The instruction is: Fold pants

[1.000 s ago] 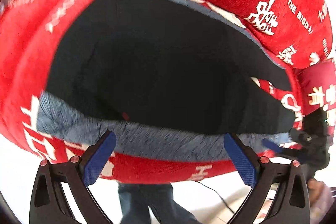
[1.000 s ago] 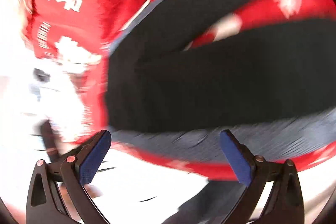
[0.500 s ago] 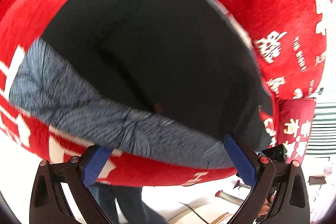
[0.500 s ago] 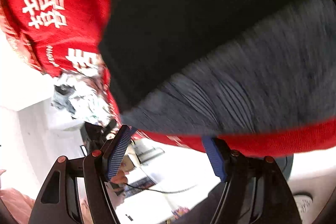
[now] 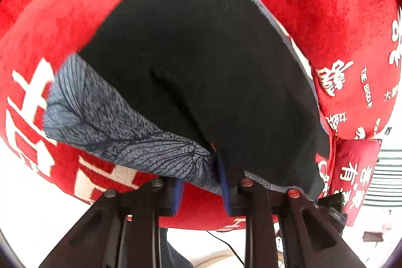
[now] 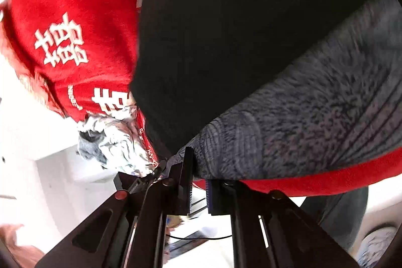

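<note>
Black pants point(image 5: 201, 62) with a grey knit waistband point(image 5: 105, 122) lie spread on a red cloth with white characters point(image 5: 314, 4). My left gripper point(image 5: 201, 182) is shut on the waistband's near edge, the grey fabric bunched between its blue pads point(image 5: 222, 177). In the right wrist view the same pants point(image 6: 238, 42) and grey waistband point(image 6: 301, 122) fill the frame. My right gripper point(image 6: 199, 182) is shut on the waistband's near corner.
The red cloth point(image 6: 75, 16) covers the surface under the pants. A red pillow point(image 5: 356, 172) lies at the right. A crumpled silver-white heap point(image 6: 113, 140) sits beside the cloth's edge. Pale floor and cables point(image 6: 201, 237) show below.
Both grippers have gone from wide open to shut on the waistband's near edge. The grey fabric is now pinched and gathered between the pads.
</note>
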Motion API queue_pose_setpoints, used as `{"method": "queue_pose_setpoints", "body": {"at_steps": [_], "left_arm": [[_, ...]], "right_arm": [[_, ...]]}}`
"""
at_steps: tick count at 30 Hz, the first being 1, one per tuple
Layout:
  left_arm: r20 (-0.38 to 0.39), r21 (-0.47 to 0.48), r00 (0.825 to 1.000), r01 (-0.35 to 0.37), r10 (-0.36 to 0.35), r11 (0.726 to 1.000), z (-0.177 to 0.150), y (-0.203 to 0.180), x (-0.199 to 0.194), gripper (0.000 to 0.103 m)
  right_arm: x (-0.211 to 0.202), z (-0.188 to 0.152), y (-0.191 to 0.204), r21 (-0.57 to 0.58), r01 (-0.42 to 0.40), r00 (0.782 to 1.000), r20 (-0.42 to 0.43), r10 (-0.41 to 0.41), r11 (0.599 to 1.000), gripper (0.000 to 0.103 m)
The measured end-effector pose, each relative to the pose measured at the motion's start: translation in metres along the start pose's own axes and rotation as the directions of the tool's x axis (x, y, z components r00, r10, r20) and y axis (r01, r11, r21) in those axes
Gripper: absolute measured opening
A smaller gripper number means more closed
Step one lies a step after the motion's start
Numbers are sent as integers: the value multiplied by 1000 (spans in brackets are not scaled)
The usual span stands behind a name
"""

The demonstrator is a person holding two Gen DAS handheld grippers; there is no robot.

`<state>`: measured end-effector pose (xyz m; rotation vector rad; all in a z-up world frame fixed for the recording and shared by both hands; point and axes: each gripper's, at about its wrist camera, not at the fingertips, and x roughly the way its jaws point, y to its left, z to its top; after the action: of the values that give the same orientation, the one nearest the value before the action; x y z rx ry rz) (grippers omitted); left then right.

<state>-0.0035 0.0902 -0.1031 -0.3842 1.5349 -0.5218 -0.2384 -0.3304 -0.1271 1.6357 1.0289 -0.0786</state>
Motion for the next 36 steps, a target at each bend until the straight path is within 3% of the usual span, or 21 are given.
{"method": "queue_pose_setpoints", "body": {"at_steps": [3, 7, 11, 13, 15, 17, 20, 24, 26, 28, 30, 33, 36], "left_arm": [[45, 101, 999, -33, 28, 994, 12, -34, -19, 26], [117, 161, 993, 2, -21, 987, 43, -74, -37, 26], [192, 252, 981, -36, -13, 967, 95, -119, -30, 28], [248, 286, 968, -114, 42, 951, 126, -133, -21, 53], [308, 316, 946, -203, 102, 927, 149, -144, -9, 68], [343, 349, 925, -286, 162, 892, 174, -147, 12, 68], [324, 359, 924, -320, 204, 877, 200, -146, 41, 73], [340, 345, 911, -353, 235, 870, 220, -151, 37, 74], [381, 344, 899, -353, 215, 870, 223, -156, 13, 74], [392, 355, 892, -371, 223, 858, 219, -159, -6, 74], [365, 389, 902, -373, 230, 843, 209, -161, -15, 74], [287, 485, 923, -371, 257, 792, 185, -169, 4, 74], [186, 587, 947, -321, 263, 743, 151, -182, 34, 74]], "right_arm": [[-11, 11, 49, -123, 15, 1000, 9, -14, 992, 9], [-25, 44, 110, -241, 13, 999, 44, -2, 970, 9], [-23, 93, 162, -319, 28, 997, 71, -5, 947, 9], [-15, 121, 184, -364, 50, 997, 73, -25, 930, 9], [-7, 147, 196, -391, 69, 996, 77, -42, 918, 9], [13, 179, 212, -418, 107, 993, 95, -73, 902, 9], [37, 214, 211, -410, 165, 984, 128, -123, 897, 9], [78, 247, 195, -346, 355, 934, 172, -313, 869, 21], [81, 243, 203, -350, 393, 918, 194, -345, 850, 23], [69, 226, 222, -384, 348, 935, 205, -288, 855, 28], [49, 202, 240, -408, 280, 956, 195, -217, 869, 36], [16, 152, 251, -431, 143, 987, 128, -97, 891, 49], [-4, 110, 232, -377, 199, 978, 133, -160, 904, 53]]}}
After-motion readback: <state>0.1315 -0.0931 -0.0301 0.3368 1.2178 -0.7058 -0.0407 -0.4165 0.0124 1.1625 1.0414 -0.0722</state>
